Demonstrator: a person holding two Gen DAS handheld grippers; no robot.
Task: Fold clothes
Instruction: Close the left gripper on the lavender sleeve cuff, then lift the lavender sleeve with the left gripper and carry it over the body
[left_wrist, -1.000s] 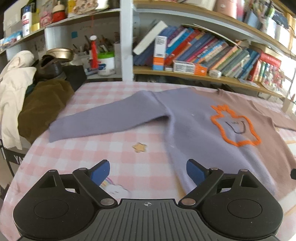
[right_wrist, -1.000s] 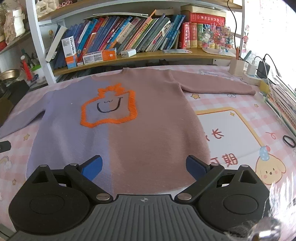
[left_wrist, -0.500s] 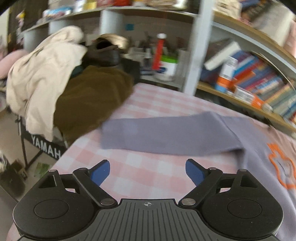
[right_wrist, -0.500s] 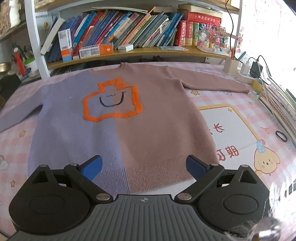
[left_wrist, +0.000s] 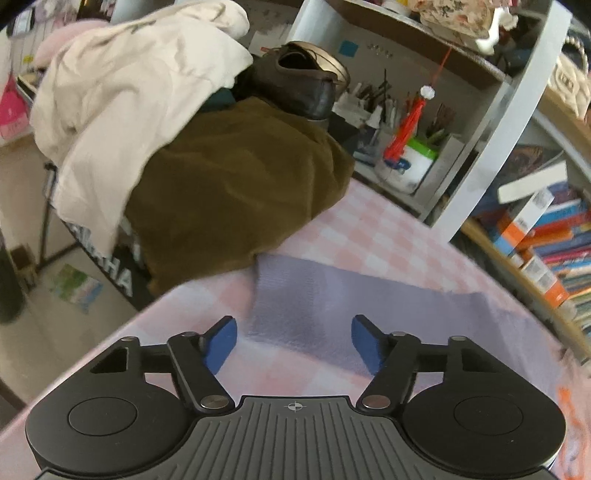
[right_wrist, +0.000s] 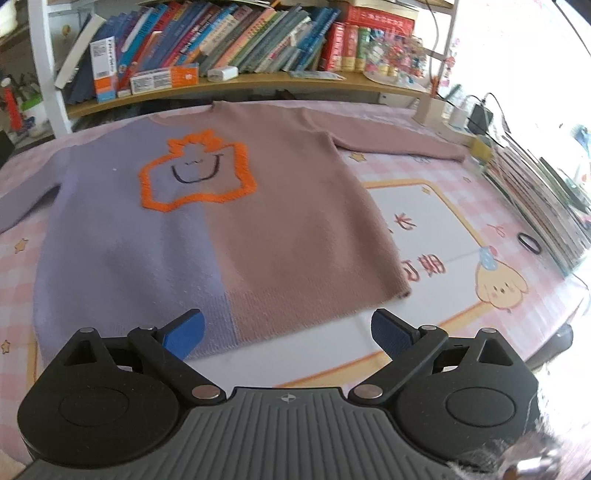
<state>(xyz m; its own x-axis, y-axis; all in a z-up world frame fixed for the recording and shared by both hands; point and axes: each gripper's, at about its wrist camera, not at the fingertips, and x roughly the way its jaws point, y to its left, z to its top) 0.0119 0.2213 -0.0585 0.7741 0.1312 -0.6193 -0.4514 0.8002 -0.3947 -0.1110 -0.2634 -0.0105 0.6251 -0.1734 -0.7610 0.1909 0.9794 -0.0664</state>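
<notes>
A two-tone sweater (right_wrist: 229, 206), lilac on the left half and dusty pink on the right, lies flat on the pink checked table with an orange-outlined smiling figure on its chest. Its lilac sleeve (left_wrist: 332, 295) stretches out to the table's left edge. My left gripper (left_wrist: 295, 341) is open, its blue fingertips (left_wrist: 221, 341) on either side of the sleeve's cuff end, just above it. My right gripper (right_wrist: 288, 332) is open and empty, above the sweater's bottom hem. The pink sleeve (right_wrist: 399, 144) lies spread to the right.
A pile of brown (left_wrist: 229, 192) and cream clothes (left_wrist: 122, 92) with a shoe on top sits past the table's left end. Bookshelves (right_wrist: 221, 48) line the far edge. A stack of books (right_wrist: 546, 199) and a hair tie (right_wrist: 529, 243) lie at the right.
My left gripper has swung left along the lilac sleeve to its cuff end and come in closer. My right gripper has drawn back slightly toward the hem. Both stay open.
</notes>
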